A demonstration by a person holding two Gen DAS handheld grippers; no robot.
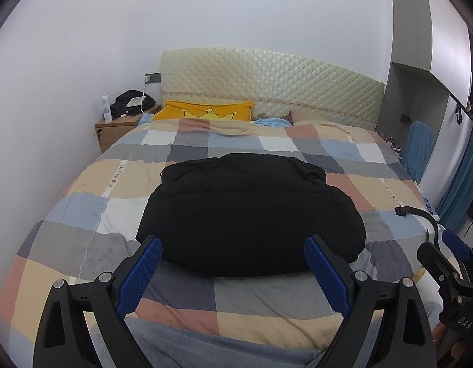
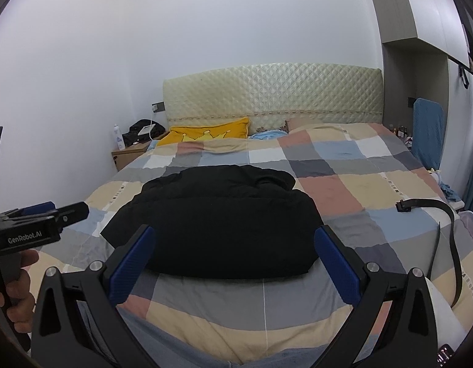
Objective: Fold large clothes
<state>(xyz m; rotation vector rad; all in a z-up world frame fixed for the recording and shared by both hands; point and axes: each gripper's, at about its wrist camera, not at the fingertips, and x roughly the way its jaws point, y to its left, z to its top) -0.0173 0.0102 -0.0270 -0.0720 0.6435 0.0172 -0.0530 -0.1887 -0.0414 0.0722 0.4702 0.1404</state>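
The black padded garment (image 1: 248,214) is lying on the checked bedspread (image 1: 83,202), near the foot of the bed and roughly at its centre line. It is presenting as a compact, rounded bundle with a second layer showing along its far edge, at 12 o'clock. From this shape, the fold is judged to be largely complete, or between two folds.

The left gripper (image 1: 233,263) is hovering at the 6 o'clock edge of the garment with its jaws spread wide and nothing between them. The right gripper (image 2: 233,251) is doing the same, jaws spread and empty, just short of the near hem. Neither claw is touching the cloth.

A black strap (image 2: 444,224) is lying on the bedspread at 3 o'clock of the garment, well apart from it. A yellow pillow (image 1: 202,112) is resting at 12 o'clock, by the headboard.

If a further fold is intended, the next move is calling for both grippers to descend onto the near hem, one at each corner, and to pinch through all layers. The padding is looking thick, so a shallow bite is likely to slip.
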